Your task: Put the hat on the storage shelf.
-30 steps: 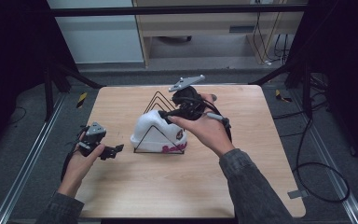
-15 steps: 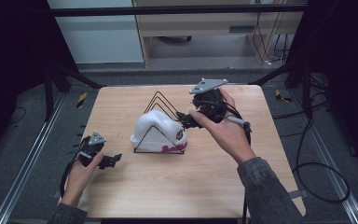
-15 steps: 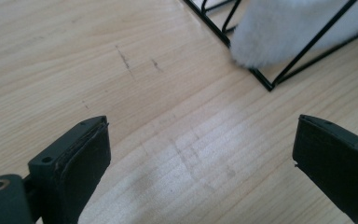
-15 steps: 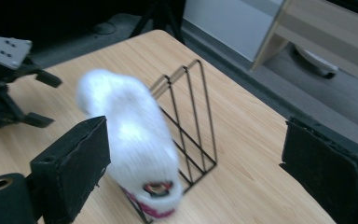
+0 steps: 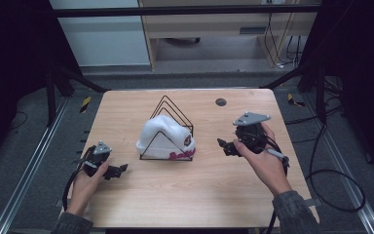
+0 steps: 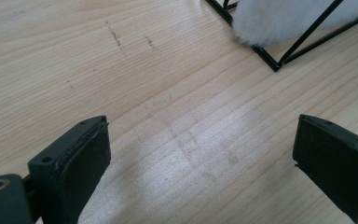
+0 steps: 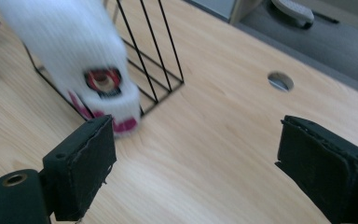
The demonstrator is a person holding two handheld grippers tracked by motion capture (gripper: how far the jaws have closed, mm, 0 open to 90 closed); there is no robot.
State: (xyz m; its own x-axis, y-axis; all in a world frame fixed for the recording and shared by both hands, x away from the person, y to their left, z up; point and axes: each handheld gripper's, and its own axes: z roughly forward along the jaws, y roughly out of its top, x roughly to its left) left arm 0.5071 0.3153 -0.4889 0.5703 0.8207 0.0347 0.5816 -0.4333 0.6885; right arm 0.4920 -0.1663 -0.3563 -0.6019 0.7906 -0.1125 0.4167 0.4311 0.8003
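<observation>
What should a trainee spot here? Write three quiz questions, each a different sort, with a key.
1. True or false: the white hat sits in the black wire rack.
2. The right gripper is: A) open, holding nothing; B) shut on the hat; C) shut on the rack.
3. Which gripper is nearer the round hole in the table, the right one or the left gripper?
Key: 1 true; 2 A; 3 the right gripper.

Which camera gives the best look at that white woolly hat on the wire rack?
The high view: the whole white hat shows, draped over the black wire rack. The right gripper view catches one blurred end with its red badge; the left gripper view, just a fuzzy edge.
</observation>
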